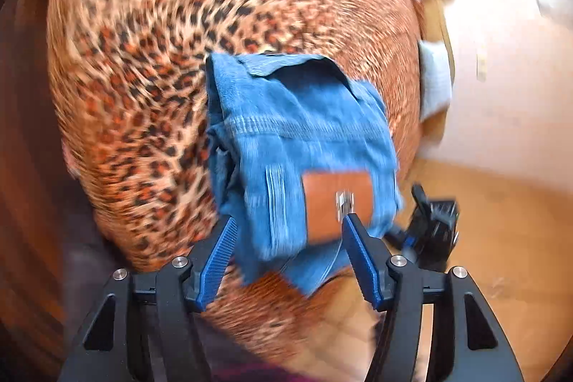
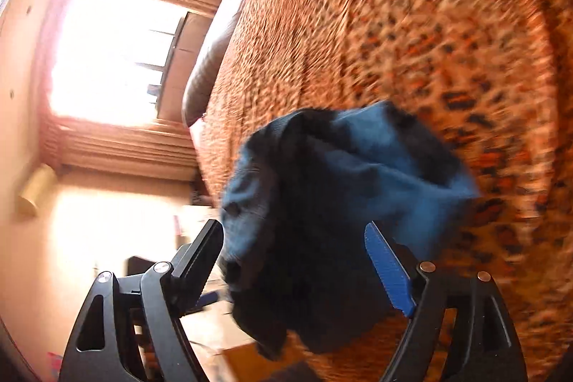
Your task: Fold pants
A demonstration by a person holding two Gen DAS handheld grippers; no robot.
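Note:
A bundle of blue jeans [image 1: 297,131] lies folded on the leopard-print blanket [image 1: 143,77], its brown leather patch [image 1: 336,203] facing up at the near end. My left gripper [image 1: 288,231] stands open, with the near end of the jeans between its blue pads [image 1: 218,256] and no pad pressing on the cloth. In the right wrist view the same jeans [image 2: 340,196] look dark and blurred. They sit between the spread fingers of my open right gripper [image 2: 293,228]. From the left wrist view, the right gripper [image 1: 433,224] shows as a black shape just right of the jeans.
The blanket covers a bed whose edge [image 1: 419,34] runs down the right side, with wooden floor [image 1: 501,238] beyond. A pale grey cloth [image 1: 435,81] hangs at that edge. A bright window [image 2: 107,59] with curtains and a radiator fills the far wall.

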